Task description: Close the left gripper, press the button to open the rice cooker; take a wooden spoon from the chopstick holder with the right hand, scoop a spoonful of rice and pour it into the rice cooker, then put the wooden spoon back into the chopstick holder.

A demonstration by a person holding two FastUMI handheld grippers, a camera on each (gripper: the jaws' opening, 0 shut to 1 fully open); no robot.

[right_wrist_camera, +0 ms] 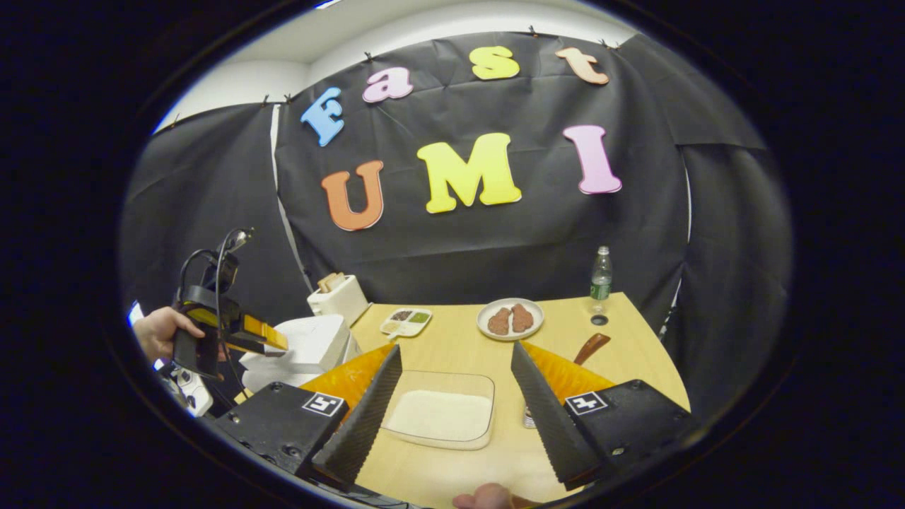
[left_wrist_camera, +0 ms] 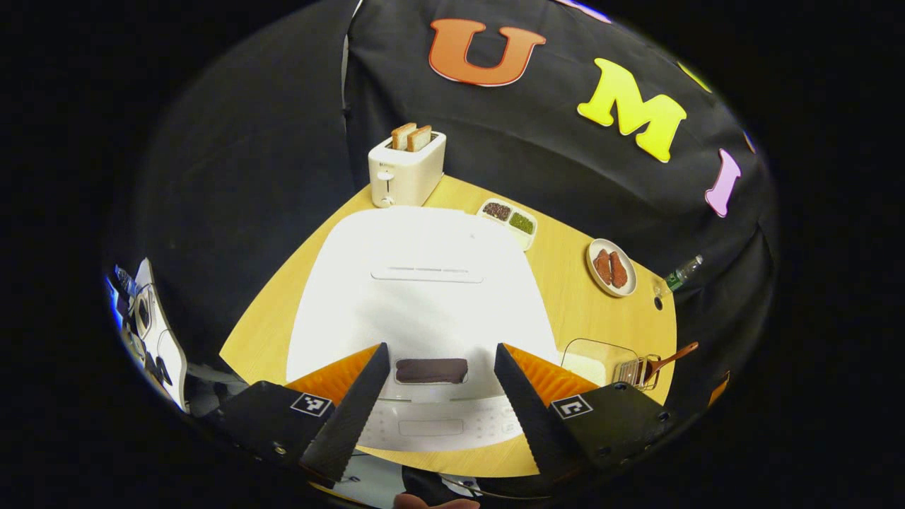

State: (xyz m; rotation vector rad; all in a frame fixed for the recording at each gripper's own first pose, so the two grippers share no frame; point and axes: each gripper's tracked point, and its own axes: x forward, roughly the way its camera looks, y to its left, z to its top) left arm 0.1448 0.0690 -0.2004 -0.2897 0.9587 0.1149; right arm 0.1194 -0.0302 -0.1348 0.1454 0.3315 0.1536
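The white rice cooker (left_wrist_camera: 424, 283) lies right below my left gripper (left_wrist_camera: 440, 353), its lid down and a dark panel (left_wrist_camera: 431, 370) between the open fingers. To its right stand a clear container of rice (left_wrist_camera: 594, 357) and the chopstick holder (left_wrist_camera: 636, 371) with the wooden spoon (left_wrist_camera: 672, 353) in it. My right gripper (right_wrist_camera: 456, 350) is open and holds nothing, hovering over the rice container (right_wrist_camera: 442, 413). The spoon's handle (right_wrist_camera: 592, 348) sticks up behind its right finger. A hand (right_wrist_camera: 159, 329) holds the left gripper (right_wrist_camera: 226, 332) above the cooker (right_wrist_camera: 304, 346).
A toaster (left_wrist_camera: 406, 170) with two bread slices stands behind the cooker. A divided dish of beans (left_wrist_camera: 509, 219), a plate of meat (left_wrist_camera: 611, 267) and a bottle (right_wrist_camera: 601, 277) sit along the far side of the wooden table (right_wrist_camera: 459, 332). Black cloth walls close the booth.
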